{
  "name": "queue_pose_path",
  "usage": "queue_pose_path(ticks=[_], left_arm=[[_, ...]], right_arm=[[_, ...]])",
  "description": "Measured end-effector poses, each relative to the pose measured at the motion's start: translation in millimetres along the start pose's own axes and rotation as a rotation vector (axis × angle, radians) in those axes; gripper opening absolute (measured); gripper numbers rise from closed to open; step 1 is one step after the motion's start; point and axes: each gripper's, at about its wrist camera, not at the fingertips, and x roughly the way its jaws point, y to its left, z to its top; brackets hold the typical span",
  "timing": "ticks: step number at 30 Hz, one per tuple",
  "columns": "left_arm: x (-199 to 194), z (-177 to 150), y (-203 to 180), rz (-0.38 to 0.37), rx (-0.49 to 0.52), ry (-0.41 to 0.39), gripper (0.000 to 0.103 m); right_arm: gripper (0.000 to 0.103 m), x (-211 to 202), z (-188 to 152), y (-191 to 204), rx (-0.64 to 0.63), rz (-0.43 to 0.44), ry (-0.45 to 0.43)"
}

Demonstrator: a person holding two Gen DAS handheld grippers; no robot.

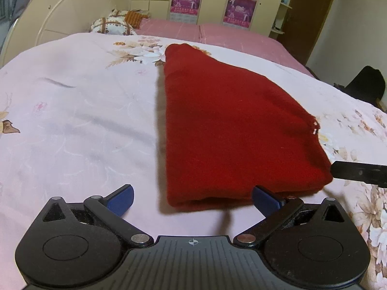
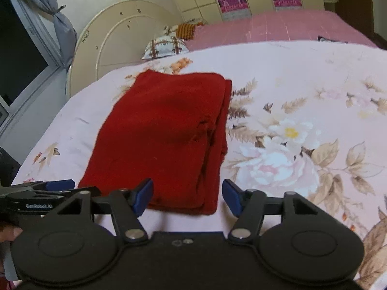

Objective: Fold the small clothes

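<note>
Both cameras ride on handheld grippers, low over the bed, tilted downward and looking toward the headboard and wardrobes. The left view sits close behind the red cloth, at its near-left corner; the right view sits close at its near-right end. Both share the cloth, the floral sheet and the pillows (each also catches the other gripper at its edge).

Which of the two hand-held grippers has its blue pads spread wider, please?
The left hand-held gripper: its pads are splayed as far as they go, one lying beside the red garment. The right hand-held gripper is open too, but narrower, framing the garment's near edge.
</note>
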Motion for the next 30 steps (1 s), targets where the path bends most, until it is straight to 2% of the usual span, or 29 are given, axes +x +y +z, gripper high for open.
queue_pose_path(ticks=[8,10,12,14,17,24,27,30], left_arm=[[-5.7,-2.2,-4.5,0.007,-0.025,0.004,0.103],[-11.8,-1.6,-6.4,-0.006,-0.016,-0.002,0.103],[-26.5,-1.1,-11.3,-0.020,-0.006,-0.024,0.103],[-48.0,-2.3,-17.4,-0.026,-0.018,-0.065,0.103],[-83.6,-6.3,-30.0,-0.050,-0.040,-0.124,0.103],[-159.9,-33.6,-72.2,-0.051,0.010,-0.225,0.103],[-188.2,-48.2,-81.3,-0.077,0.015,-0.234,0.103],[-211.9,-63.4,-84.6,-0.062,0.019,-0.256,0.103]], right_arm=[[0.061,0.9,-4.2,5.4,-0.016,-0.040,0.029],[0.063,0.0,-4.4,7.9,-0.018,-0.048,0.048],[0.071,-8.5,-5.0,12.7,-0.040,-0.056,0.050],[0.078,-24.9,-5.7,19.7,-0.067,-0.092,0.023],[0.082,-55.7,-9.4,26.6,-0.078,-0.112,-0.008],[0.084,-140.9,-42.8,44.2,-0.076,-0.135,-0.133],[0.085,-170.0,-57.0,50.5,-0.068,-0.119,-0.177],[0.085,-188.8,-66.8,58.6,-0.082,-0.138,-0.199]])
